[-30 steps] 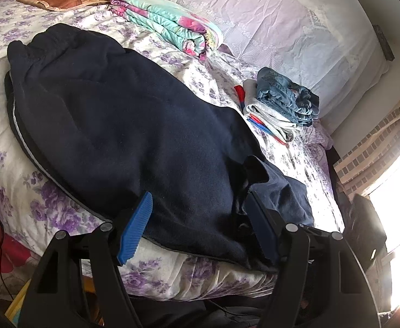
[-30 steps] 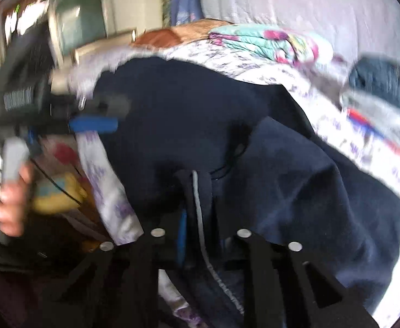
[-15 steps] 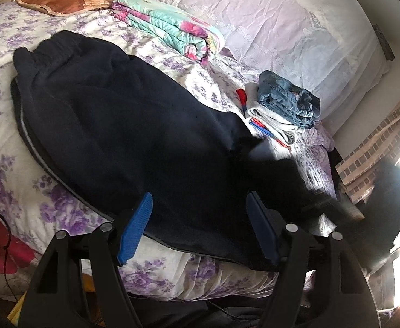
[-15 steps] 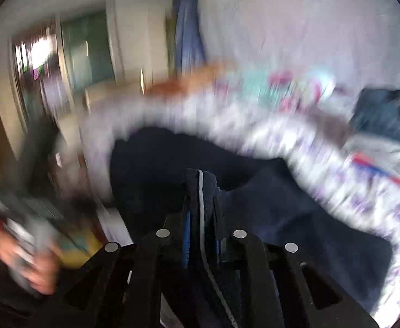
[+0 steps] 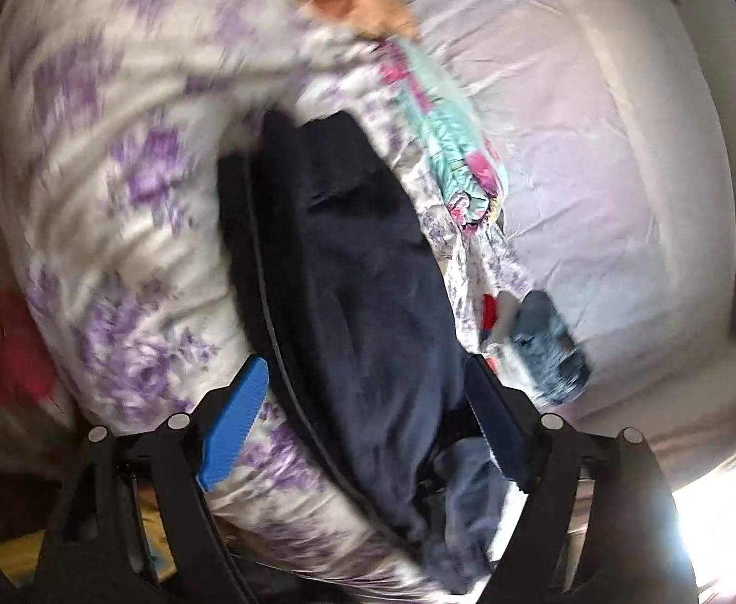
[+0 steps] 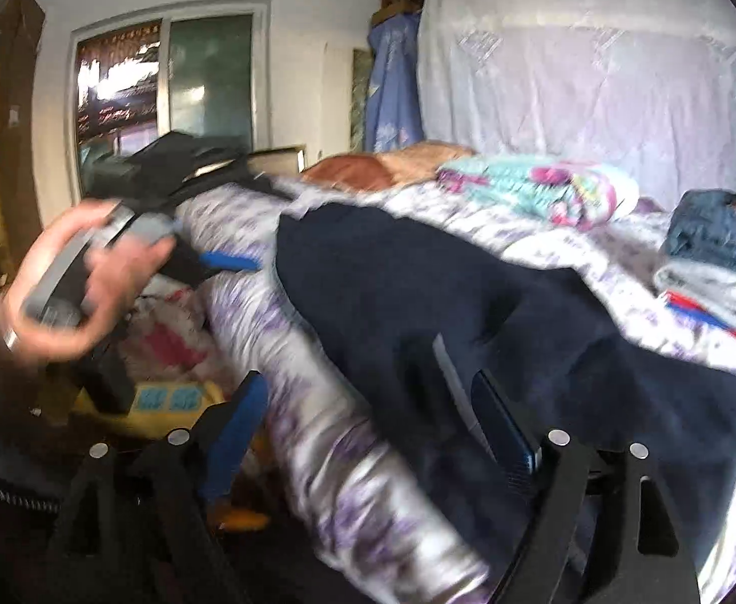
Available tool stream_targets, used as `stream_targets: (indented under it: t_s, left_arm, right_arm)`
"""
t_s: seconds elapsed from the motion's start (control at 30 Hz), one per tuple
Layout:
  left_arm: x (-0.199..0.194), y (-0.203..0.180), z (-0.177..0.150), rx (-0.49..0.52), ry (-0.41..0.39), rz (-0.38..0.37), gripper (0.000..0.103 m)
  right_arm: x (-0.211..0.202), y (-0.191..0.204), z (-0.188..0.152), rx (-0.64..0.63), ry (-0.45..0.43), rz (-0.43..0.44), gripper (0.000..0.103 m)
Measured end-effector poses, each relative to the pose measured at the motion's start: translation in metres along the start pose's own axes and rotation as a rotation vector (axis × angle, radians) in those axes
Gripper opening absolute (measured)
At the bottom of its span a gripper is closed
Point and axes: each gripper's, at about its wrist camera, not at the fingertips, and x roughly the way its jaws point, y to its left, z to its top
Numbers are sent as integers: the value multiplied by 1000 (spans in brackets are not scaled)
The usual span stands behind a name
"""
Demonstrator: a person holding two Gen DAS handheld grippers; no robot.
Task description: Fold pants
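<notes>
The right gripper has just been opening and now stands wide, its pads off the cloth; the left gripper has also just been opening and grips nothing. The navy pants lie just ahead of both, doubled lengthwise on the floral bedspread, their near end draped over the bed's edge between the left jaws. The first fold looks done; the crosswise folds seem left. Folded clothes sit far right.
</notes>
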Motion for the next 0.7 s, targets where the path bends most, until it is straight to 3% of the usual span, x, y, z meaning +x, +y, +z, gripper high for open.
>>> stream_targets:
  t_s: [0.23, 0.37, 0.53, 0.57, 0.6, 0.63, 0.67, 0.7]
  left_arm:
    - [14, 23, 28, -140, -89, 54, 77]
    - [14, 13, 30, -74, -120, 123, 77]
    - [30, 7, 36, -48, -143, 133, 76]
    - [32, 7, 36, -45, -152, 129, 74]
    - [33, 6, 34, -32, -156, 130, 60]
    - [37, 4, 34, -5, -143, 128, 34]
    - [41, 1, 34, 25, -132, 119, 24]
    - [39, -2, 31, 53, -140, 110, 22]
  right_arm:
    - [-25, -8, -11, 43, -35, -19, 84]
    - [-26, -22, -16, 95, -30, -17, 84]
    - [-22, -31, -18, 149, -22, -16, 84]
    - [-23, -33, -18, 156, -24, -20, 84]
    - [-24, -34, -18, 162, -27, -24, 84]
    - [-26, -37, -19, 172, -34, -30, 84]
    - [-28, -40, -19, 180, -40, -33, 84]
    - [-30, -43, -19, 189, -45, -37, 84]
